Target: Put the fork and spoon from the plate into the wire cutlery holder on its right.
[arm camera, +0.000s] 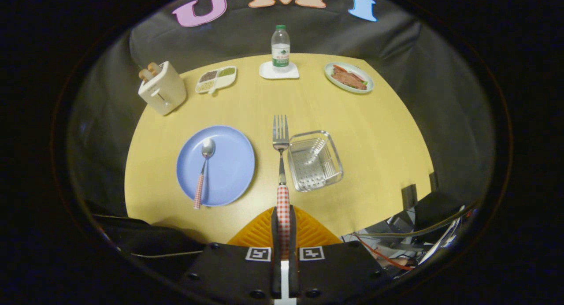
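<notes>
Gripper (282, 217) jaws clenched on the checked-handled steel fork (280, 155), held left of the clear wire cutlery holder (315, 160).

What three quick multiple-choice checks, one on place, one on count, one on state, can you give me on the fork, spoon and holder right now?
1. Where does the spoon lie?
A. on the blue plate
B. in the wire cutlery holder
C. beside the toaster

2. How many pieces of cutlery with checked handles are there?
A. one
B. two
C. three

3. What is the state of the fork?
A. lying on the plate
B. standing in the holder
C. clamped by its handle in the gripper

Answers: 1 A, since the spoon rests on the plate, left of the fork. 2 B, a fork and a spoon. 3 C, both jaws press on the checked handle, and the tines point ahead, just left of the holder.
</notes>
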Available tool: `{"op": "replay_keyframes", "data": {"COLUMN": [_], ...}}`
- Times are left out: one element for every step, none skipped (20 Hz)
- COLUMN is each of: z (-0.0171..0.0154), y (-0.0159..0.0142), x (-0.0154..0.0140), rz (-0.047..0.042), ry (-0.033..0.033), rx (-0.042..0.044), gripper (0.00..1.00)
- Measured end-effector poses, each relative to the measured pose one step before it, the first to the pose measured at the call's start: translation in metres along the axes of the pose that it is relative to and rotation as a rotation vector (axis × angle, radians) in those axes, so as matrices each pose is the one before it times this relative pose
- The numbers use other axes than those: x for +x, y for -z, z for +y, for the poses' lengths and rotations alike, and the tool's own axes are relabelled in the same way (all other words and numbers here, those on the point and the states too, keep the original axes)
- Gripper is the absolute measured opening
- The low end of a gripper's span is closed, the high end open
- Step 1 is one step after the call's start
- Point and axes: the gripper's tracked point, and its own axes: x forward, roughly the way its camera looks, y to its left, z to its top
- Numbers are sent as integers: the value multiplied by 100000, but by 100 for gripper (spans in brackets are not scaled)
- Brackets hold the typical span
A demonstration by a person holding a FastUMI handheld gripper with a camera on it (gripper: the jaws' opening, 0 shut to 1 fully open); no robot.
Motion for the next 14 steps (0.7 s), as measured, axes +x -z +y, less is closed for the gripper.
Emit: {"op": "replay_keyframes", "data": {"z": [-671, -815, -523, -364, -384, -389, -658, -583, -340, -207, -83, -95, -211, -46], "y": [445, 609, 487, 172, 32, -189, -41, -221, -351, -354, -394, -311, -208, -208], "x": [13, 223, 118, 99, 223, 292, 175, 115, 321, 212, 289, 182, 268, 138], "rz": [2573, 3468, 3897, 3796, 4103, 3869, 4095, 4416, 4034, 3969, 3773, 3241, 2610, 2268], "ry": [624, 1083, -288, -1146, -798, -371, 430, 764, 520, 53, -93, -79, 297, -74], "rx": [-399, 178, 467, 419, -189, -1274, -1774, -2087, -1999, -1070, -661, -755, -668, -622], "gripper": [9, 9, 9, 9, 9, 9, 9, 9, 9, 9, 9, 9, 9, 9]}}
